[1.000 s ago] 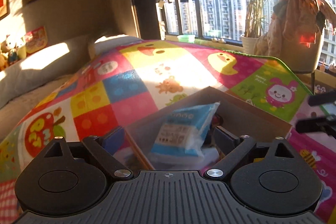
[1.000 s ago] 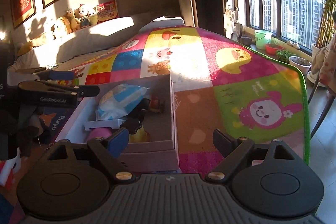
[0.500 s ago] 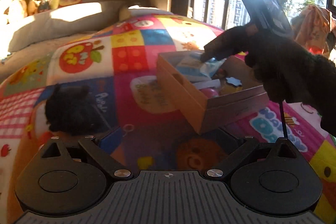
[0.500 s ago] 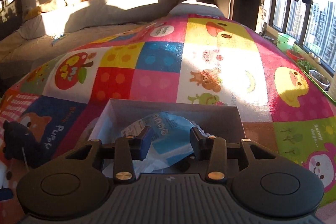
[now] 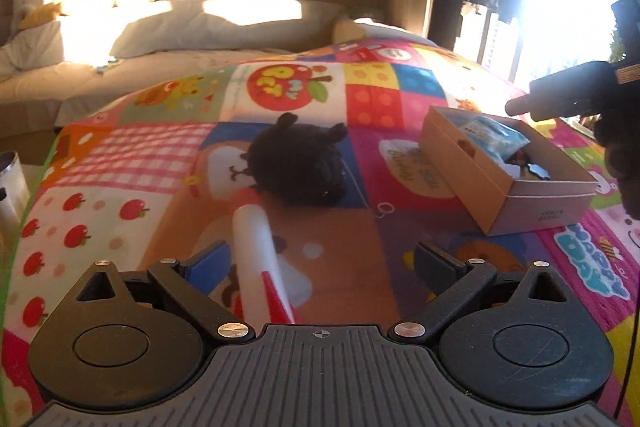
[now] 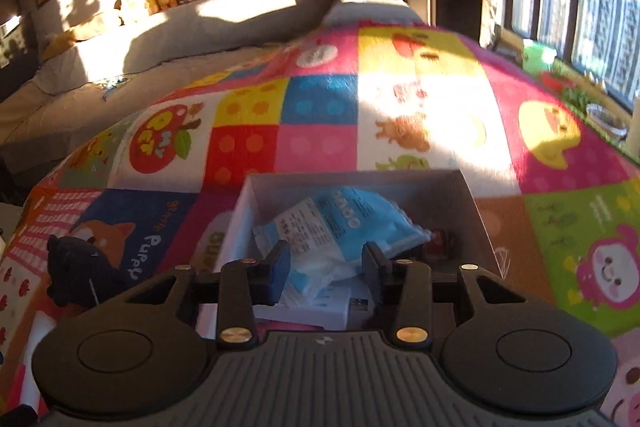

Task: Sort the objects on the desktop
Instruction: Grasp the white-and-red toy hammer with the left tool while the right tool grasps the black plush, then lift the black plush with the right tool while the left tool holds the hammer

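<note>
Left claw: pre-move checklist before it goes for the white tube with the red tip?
1. Left claw open: ok.
2. White plastic tube with red tip between the fingers: ok, nearer the blue-padded finger, uncentred.
3. Black plush toy apart from tube: cannot tell, its shadow meets the far end.
4. Open brown cardboard box unobstructed: not ok, right claw hangs over it.
5. Right claw empty: ok, light-blue plastic packet lies in the box below it.

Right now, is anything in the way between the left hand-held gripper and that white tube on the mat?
Nothing visible blocks it. The white tube lies on the play mat, already reaching in between the open fingers of the left hand-held gripper. The black plush toy sits beyond the tube's far end, and the cardboard box is off to the right.
</note>
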`<state>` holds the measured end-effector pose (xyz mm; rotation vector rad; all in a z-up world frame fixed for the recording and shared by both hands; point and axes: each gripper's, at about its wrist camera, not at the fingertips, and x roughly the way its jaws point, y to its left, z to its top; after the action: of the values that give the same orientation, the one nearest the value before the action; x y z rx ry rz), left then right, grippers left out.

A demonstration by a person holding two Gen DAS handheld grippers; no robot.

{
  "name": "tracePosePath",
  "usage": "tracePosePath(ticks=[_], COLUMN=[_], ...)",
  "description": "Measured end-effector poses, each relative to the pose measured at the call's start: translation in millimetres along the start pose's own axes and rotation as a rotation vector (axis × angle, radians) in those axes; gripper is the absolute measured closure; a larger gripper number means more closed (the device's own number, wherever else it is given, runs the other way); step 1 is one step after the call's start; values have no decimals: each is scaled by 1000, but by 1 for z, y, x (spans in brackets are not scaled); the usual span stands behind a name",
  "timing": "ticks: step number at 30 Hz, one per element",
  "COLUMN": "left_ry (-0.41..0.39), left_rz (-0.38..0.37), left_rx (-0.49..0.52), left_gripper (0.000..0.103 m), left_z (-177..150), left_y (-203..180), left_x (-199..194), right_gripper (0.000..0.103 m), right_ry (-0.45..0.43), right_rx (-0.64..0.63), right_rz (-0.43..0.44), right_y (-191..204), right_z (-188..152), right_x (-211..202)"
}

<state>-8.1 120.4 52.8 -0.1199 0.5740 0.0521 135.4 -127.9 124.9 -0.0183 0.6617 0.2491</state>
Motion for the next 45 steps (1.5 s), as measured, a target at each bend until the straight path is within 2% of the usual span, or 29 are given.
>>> tracePosePath(ticks=[1,3,5,9,13,15,16,19,21,22,24,27,29,31,32,34,38,41,45], left_ry=[0,-2,-5,-8,-16,-19,-20,-26,-29,-30,-27,-31,-28,-18,-12,1,35,40,17], left_rz=[15,38,49,60,63,63,63,71,82,88,95,83,59,20,-5,-61,-166,-240,-284], left_rx=[-14,-36,-49,-84,-126,-137,-140,-154,-165,-173,-196,-208,-194,-168,-154,-126,-82,-17,56], left_gripper=[2,2,2,2,1,1,1,1,1,1,1,1,1,1,1,1,1,1,1], left_z=[-1,-2,-5,-10,-14,-16,-16,-18,-18,-17,-16,-13,-11,-8,-6,-1,11,21,31], left_y=[3,9,15,31,49,55,57,61,64,66,68,64,55,41,32,10,-40,-82,-119], left_x=[0,1,0,-6,-16,-19,-21,-27,-28,-28,-28,-30,-29,-25,-21,-11,13,27,31], right_gripper=[57,32,20,18,16,5,4,5,24,24,27,27,27,26,26,26,26,26,23], right_ry=[-21,-40,-44,15,106,151,183,279,296,283,250,209,195,180,173,152,46,0,-81], right_rx=[-40,-110,-169,-252,-161,-110,-102,-136,-193,-223,-255,-242,-220,-189,-177,-166,-254,-293,-373], right_rz=[17,72,138,274,367,384,388,387,352,347,360,445,523,541,524,433,132,-54,-193], right_y=[11,35,62,123,165,181,189,212,223,225,220,192,161,125,109,76,32,9,0], right_z=[1,2,1,-2,9,14,15,5,-8,-12,-17,-20,-24,-34,-40,-54,-87,-108,-128], right_x=[-8,-20,-24,-11,27,53,67,99,103,98,79,32,-5,-38,-50,-72,-100,-98,-83])
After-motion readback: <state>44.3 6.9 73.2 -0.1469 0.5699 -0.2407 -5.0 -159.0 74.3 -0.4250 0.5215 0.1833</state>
